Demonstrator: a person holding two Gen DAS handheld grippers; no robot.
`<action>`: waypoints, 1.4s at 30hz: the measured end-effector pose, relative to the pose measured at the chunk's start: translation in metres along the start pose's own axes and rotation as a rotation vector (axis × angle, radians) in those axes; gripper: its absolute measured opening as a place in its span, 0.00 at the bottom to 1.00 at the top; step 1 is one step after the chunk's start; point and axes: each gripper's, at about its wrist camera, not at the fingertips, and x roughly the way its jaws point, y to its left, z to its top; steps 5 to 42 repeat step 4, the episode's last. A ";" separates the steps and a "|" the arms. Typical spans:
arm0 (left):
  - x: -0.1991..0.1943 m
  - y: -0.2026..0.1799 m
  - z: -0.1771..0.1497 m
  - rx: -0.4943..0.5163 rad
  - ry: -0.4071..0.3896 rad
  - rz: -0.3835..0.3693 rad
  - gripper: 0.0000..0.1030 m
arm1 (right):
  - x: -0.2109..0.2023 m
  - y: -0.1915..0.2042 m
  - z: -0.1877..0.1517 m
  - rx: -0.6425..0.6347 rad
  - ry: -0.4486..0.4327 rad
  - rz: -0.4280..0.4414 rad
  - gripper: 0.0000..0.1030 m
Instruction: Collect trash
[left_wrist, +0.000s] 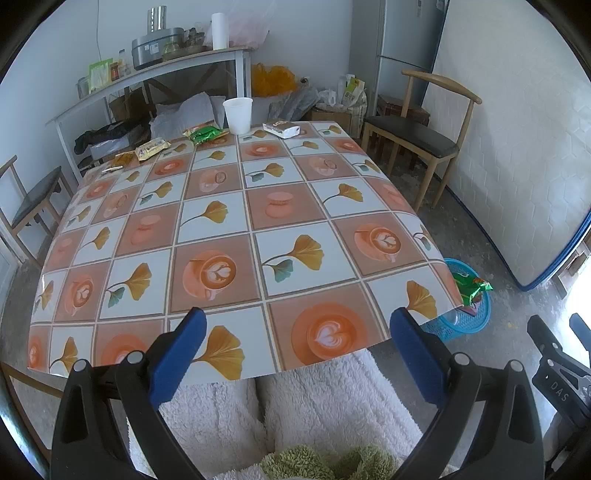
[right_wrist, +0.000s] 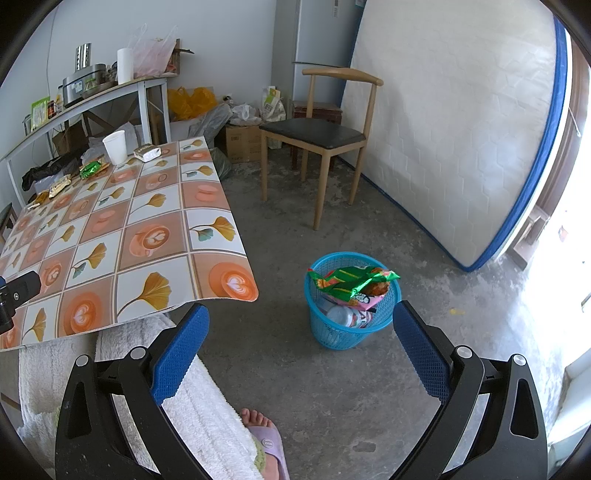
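From the left wrist camera, the left gripper (left_wrist: 297, 354) hangs over the near edge of the table (left_wrist: 236, 214), its blue-padded jaws spread wide with nothing between them. Trash lies in a row along the far edge: a white paper cup (left_wrist: 238, 115) standing upright, a green wrapper (left_wrist: 206, 133) just left of it, a white packet (left_wrist: 281, 128) just right of it, and further left a yellow wrapper (left_wrist: 151, 148) and smaller scraps too blurred to tell apart. Whether the cup holds anything cannot be told. Beyond the table's right near corner, a blue basket (left_wrist: 467, 325) stands on the floor, half hidden by the tablecloth, with a green bag (left_wrist: 474, 288) sticking out of its top.

From the right wrist camera, the right gripper (right_wrist: 301, 354) is held above the floor to the right of the table (right_wrist: 122, 229), jaws likewise wide apart and empty. The blue basket (right_wrist: 351, 332) sits straight ahead between the fingers. It is nearly full: the crumpled green bag (right_wrist: 351, 282) lies across the rim, with a clear plastic bottle (right_wrist: 341, 315) and a pink-printed wrapper (right_wrist: 364, 301) beneath it. The white paper cup (right_wrist: 115, 147), green wrapper (right_wrist: 90, 170) and white packet (right_wrist: 147, 153) show at the table's far end.
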 end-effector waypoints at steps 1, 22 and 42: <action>0.000 0.000 0.001 0.001 0.000 0.000 0.95 | 0.000 0.000 0.001 -0.001 0.000 0.000 0.93; 0.001 0.000 0.000 0.001 0.003 -0.002 0.95 | 0.000 0.000 0.000 0.001 0.001 0.000 0.93; 0.001 0.000 0.000 0.001 0.003 -0.002 0.95 | 0.000 0.000 0.000 0.001 0.001 0.000 0.93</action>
